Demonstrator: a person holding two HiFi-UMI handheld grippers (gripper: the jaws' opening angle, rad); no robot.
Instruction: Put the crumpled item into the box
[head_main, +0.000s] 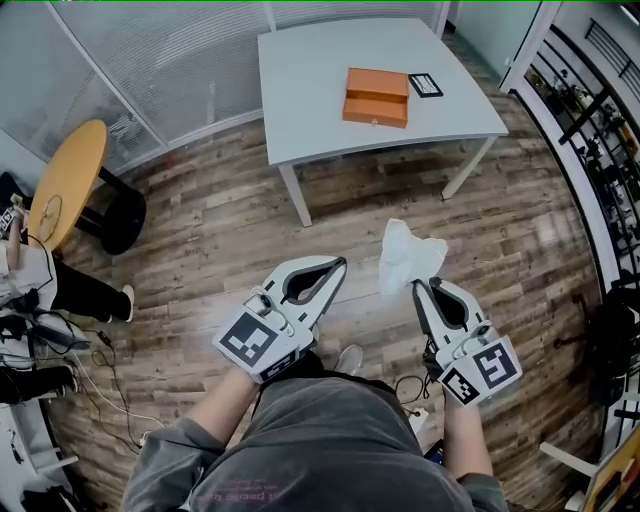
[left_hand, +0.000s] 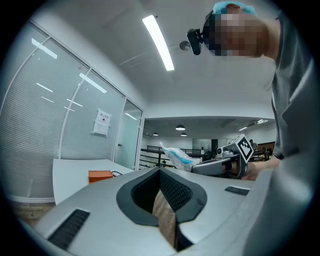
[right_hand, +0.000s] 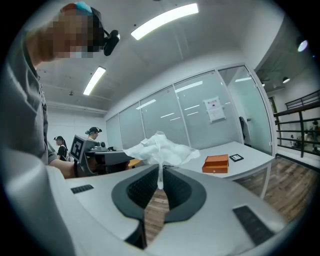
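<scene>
I'm carrying the crumpled paper (head_main: 405, 255) toward the box (head_main: 376, 97), which sits on the far side of the white table (head_main: 300, 90), well away from both claws. The paper is light and only a thin twist of it is pinched, so I'd cross the floor smoothly with the pinch firm. I'd bring it in above the table edge and let go only once the wad hangs squarely over the box, not over the black card (head_main: 425, 85) beside it. From here I can't tell whether the box top is open. If it isn't, the free claw will have to deal with that first.

The right claw (head_main: 418, 285) is nearly closed, its jaws clamped on the bottom fold of the paper, and the white bulk billows out past the tips. The left claw (head_main: 338, 265) has its tips together with nothing between them. It's level beside the right one and touches nothing.
</scene>
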